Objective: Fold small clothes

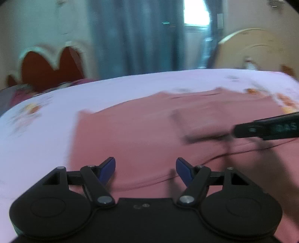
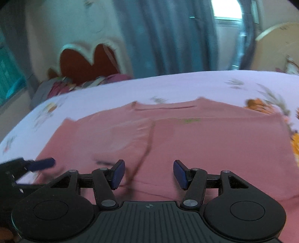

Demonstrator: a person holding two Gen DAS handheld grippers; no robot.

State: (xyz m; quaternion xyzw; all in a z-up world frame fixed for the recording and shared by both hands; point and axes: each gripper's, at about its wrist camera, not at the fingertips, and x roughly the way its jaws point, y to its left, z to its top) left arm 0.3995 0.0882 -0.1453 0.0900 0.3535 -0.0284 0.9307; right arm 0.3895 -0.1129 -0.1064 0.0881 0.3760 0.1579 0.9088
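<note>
Shirt (image 2: pixel 205 145) beneath right gripper (image 2: pixel 148 174)

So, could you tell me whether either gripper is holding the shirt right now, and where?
Nothing is held: the left gripper and right gripper are open above the pink shirt.

Beyond my fingertips lies a bed (image 2: pixel 130 87) under a pale lilac sheet (image 1: pixel 130 87) printed with orange flowers (image 2: pixel 256 104). Far ahead and left of my fingers stands a red headboard (image 2: pixel 87 63) with a scalloped cream border; crumpled grey and magenta bedding (image 2: pixel 56 86) is heaped at its base. Straight ahead hang grey-blue curtains (image 1: pixel 134 37), floor not visible. Ahead and to the right, a bright window (image 1: pixel 196 13) is overexposed and is the main light source. Far right, a curved cream wooden board (image 1: pixel 261 48) rises behind the bed edge. Walls (image 1: pixel 46 22) are cream. Both views are motion-blurred; finer detail is unreadable.
</note>
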